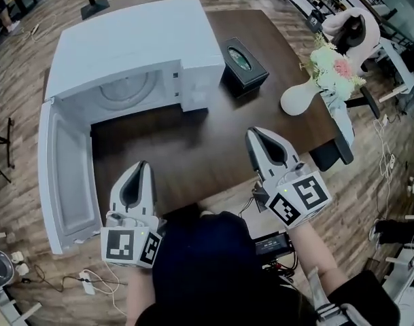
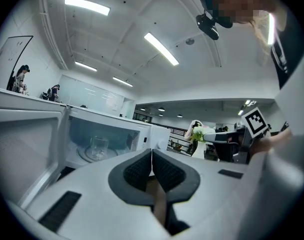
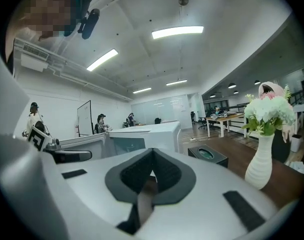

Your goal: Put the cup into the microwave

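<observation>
Left gripper (image 1: 142, 166), right gripper (image 1: 253, 134): jaws together; cup (image 2: 98, 148) inside microwave (image 1: 125, 39).

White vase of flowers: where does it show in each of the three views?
Head view: white vase at upper right.
Left gripper view: small, right of centre.
Right gripper view: large, far right.
Shared landmark: open white microwave, left of the vase in all three.

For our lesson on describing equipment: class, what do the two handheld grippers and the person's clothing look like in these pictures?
Both the left gripper and right gripper have smooth white tapering shells with dark ribbed pads. Each carries a cube of black-and-white square markers. The person wears a dark top.
</observation>
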{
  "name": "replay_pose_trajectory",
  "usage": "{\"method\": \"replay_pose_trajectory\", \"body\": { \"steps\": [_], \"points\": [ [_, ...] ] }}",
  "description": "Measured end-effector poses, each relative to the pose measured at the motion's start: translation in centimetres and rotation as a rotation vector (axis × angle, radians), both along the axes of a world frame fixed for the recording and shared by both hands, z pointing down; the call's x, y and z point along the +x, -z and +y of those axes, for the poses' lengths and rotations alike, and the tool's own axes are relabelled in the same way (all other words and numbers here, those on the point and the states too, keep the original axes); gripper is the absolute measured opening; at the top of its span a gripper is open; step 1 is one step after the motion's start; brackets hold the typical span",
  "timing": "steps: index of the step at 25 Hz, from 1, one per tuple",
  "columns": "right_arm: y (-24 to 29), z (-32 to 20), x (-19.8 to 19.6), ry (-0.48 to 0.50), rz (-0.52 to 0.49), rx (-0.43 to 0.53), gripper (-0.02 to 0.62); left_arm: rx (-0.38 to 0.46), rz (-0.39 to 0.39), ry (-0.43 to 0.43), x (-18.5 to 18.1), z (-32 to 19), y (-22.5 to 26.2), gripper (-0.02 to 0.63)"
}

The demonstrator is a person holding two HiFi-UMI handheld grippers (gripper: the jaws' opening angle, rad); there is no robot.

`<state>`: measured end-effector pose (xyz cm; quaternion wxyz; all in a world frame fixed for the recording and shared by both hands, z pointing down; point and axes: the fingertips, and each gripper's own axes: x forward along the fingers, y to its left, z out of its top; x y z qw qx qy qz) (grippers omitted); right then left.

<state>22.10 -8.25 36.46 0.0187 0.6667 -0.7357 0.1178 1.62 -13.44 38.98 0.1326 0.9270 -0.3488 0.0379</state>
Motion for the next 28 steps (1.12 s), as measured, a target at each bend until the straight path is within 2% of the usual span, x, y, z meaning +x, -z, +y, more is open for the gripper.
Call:
{"method": "replay_pose_trajectory", "body": {
  "steps": [16, 28],
  "points": [
    [-1.8, -0.8, -3.5, 0.055, 0.029, -0.058, -0.007, -0.025, 0.011, -0.012, -0.5, 0.1, -0.8, 0.006],
    [-1.9, -2.2, -5.4, 0.108, 0.046, -0.053, -0.007, -0.014, 0.023, 0.012, -1.3, -0.5, -0.6, 0.006]
  ]
}}
